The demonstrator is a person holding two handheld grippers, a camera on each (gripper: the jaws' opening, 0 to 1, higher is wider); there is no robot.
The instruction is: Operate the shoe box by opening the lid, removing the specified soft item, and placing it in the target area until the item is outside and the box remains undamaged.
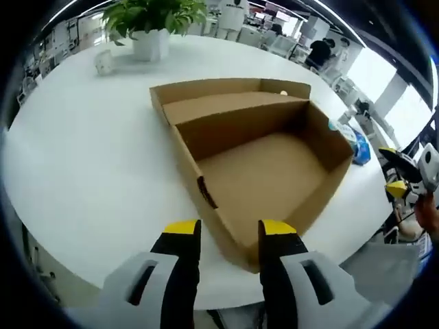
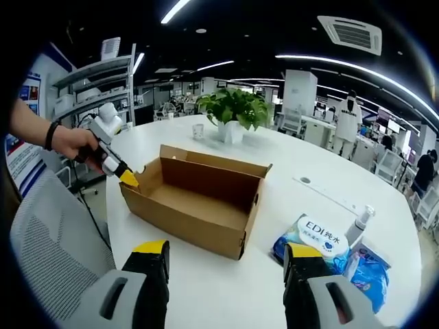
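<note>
Open cardboard box point(image 1: 260, 164) on a white round tabletop point(image 1: 89, 171), as we see it from both tools. In the left gripper view, the left tool point(image 1: 230, 229) stands with its yellow-tipped jaws apart and nothing between them; the near corner of the box lies just ahead of the tips. The box interior shows bare cardboard, and its lid flap lies folded back on the far side. Beyond the box we note a potted plant point(image 1: 152, 24) and a small white cup point(image 1: 103, 62). At the right edge of that view the right tool point(image 1: 401, 179) appears, held off the tabletop rim.

In the right gripper view, the right tool point(image 2: 226, 255) holds its jaws wide with nothing between them. The box point(image 2: 195, 199) sits ahead and slightly left of it. Just right of the tool's tips lie a white-and-blue soft pack of tissues point(image 2: 309, 240), a blue pack point(image 2: 367, 271) and a small spray bottle point(image 2: 358, 225), all outside the box. A hand point(image 2: 72, 140) brings the left tool point(image 2: 127, 177) to the box's far-left corner; whether it touches the rim we cannot tell.
</note>
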